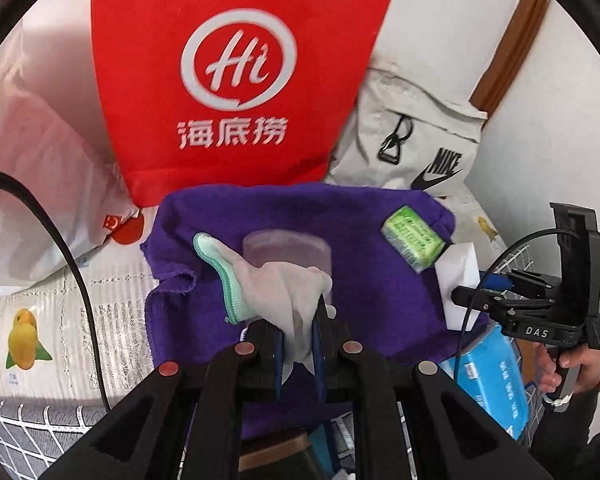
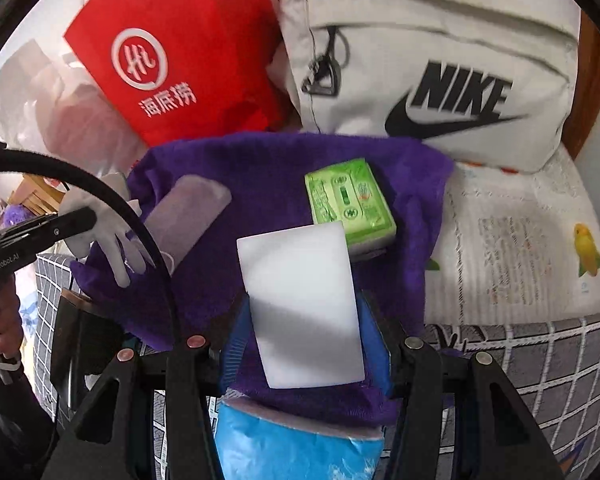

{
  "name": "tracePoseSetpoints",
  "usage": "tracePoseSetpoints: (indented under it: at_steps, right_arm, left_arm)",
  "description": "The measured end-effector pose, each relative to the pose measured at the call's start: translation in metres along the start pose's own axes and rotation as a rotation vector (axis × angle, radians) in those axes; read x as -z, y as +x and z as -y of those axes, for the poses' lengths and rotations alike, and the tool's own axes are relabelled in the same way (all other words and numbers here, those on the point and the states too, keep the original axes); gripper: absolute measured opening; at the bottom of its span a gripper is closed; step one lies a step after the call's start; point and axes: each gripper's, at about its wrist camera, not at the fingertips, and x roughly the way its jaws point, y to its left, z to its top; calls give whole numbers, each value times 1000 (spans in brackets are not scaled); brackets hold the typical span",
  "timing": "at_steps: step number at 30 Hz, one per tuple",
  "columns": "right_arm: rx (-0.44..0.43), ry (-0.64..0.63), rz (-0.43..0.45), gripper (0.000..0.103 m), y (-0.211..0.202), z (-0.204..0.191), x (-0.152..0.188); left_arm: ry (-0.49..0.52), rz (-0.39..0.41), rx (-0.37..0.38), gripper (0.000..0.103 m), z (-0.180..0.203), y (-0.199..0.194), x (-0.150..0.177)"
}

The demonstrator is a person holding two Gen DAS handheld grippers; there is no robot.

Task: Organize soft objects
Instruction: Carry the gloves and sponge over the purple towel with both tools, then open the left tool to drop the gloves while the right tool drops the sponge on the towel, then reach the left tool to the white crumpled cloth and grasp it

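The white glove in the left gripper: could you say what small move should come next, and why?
Probably lift it clear: the left gripper is shut on the white glove, which drapes over the purple towel, while the right gripper clamps the white sponge.

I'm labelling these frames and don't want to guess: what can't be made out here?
- Blue plastic pack: right wrist view, purple towel and right tongs cover its top; label unseen.
- White glove: left wrist view, fingers pinched inside the left tongs.
- Frosted translucent cylinder: left wrist view, the glove hides its lower part.
- White foam block: left wrist view, right tongs cover part of it.
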Motion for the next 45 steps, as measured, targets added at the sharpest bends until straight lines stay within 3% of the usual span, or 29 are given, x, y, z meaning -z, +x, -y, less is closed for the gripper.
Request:
tracePoseSetpoints:
  at_steps: [8,14,16,19,21,27,33,38,45]
  right_arm:
    - [-3,22,-47,54,17,6,2]
    - [26,-22,-61,62,23,1,0]
    - [41,-34,-54,73,21,-1,-1]
    - [69,-52,-21,83,12,-4,-1]
    - [82,-63,-8,83,5,-6,-1]
    - [106,-75,22,84,-17,-8,3]
    - [83,-69,70,84,-47,-20,16]
    - [22,-67,112,84,-77,-37,41]
    - [0,-105,130,84,-103,-63,84]
  left_arm:
    - [-6,-36,27,12,-8,21,-3]
    - [-3,-78,26,15,-10,43,-6]
    - [-7,-87,20,17,-11,47,-8]
    - [-13,-100,27,38,-11,52,-13]
    - [-9,-110,36,70,-8,51,-18]
    - [-2,-40,-20,71,-5,25,-21]
    - [44,-37,-78,71,3,1,-8]
    - [52,-29,-82,71,10,-23,11]
    - [58,-16,-107,71,21,-52,45]
